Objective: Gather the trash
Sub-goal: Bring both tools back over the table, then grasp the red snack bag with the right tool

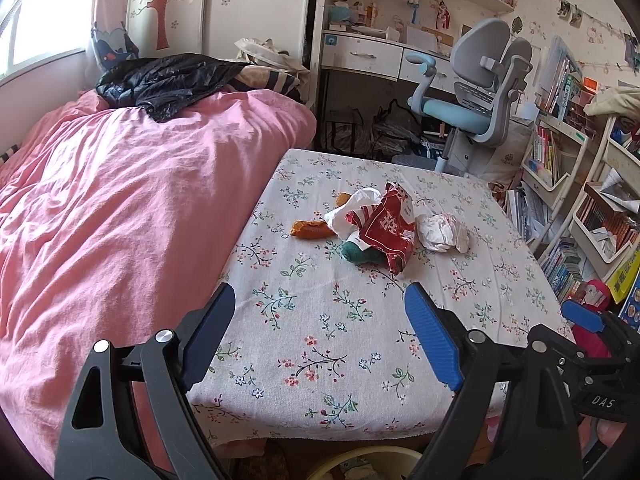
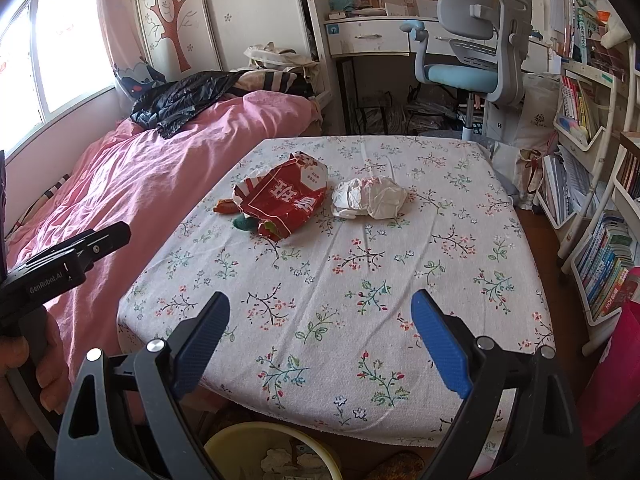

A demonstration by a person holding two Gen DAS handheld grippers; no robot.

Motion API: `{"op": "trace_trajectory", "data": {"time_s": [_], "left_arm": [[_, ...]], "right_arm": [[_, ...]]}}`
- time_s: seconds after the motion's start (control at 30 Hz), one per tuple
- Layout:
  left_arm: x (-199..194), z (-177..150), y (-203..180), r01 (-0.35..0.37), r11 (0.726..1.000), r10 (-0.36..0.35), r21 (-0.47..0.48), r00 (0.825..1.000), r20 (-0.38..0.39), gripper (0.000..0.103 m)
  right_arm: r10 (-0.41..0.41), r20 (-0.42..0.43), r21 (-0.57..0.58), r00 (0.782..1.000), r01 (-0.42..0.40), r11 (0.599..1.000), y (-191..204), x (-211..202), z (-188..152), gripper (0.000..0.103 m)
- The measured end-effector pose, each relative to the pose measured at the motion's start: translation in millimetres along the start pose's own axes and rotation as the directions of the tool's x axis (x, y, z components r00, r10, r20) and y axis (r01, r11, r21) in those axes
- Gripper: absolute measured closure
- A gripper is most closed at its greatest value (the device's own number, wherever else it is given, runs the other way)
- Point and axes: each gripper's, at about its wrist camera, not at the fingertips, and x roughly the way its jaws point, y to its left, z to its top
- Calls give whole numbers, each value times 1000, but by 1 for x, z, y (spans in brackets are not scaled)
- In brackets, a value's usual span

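Both grippers hang over the near edge of the counter, tilted downward toward its cloth. The left gripper has its blue ribbed pads spread wide with nothing between them; the right gripper is spread just as wide and empty, low in the right wrist frame. At the left edge of that frame a hand wraps the left tool's black handle.

The counter wears a pale woven cloth printed with small flower sprigs. The trash sits in a loose heap at the middle of the frame: a crumpled red snack bag of glossy foil with white lettering, a wadded white paper ball just right of it, an orange scrap and a dark green lump tucked against the bag's left side.

A round yellow bin shows at the bottom of the frame, below the counter's near edge. The pink rumpled bed fills the left.
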Motion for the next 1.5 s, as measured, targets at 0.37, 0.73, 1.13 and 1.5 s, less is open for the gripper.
{"op": "trace_trajectory", "data": {"time_s": [0.37,0.73,1.13,1.5], "left_arm": [[26,16,40,-86,995,84,-49,996,-39,20],[88,39,53,-94,995,90,-39,992,-88,20],[137,55,44,-40,998,46,43,986,-160,20],[169,63,55,-32,998,39,47,984,-171,20]], "right_arm": [[15,-9,-12,1000,-15,1000,5,4,-1,15],[157,-47,148,986,-149,978,-6,43,21,14],[251,-89,234,964,-225,946,5,128,56,19],[332,-125,360,935,-269,893,-15,179,63,84]]}}
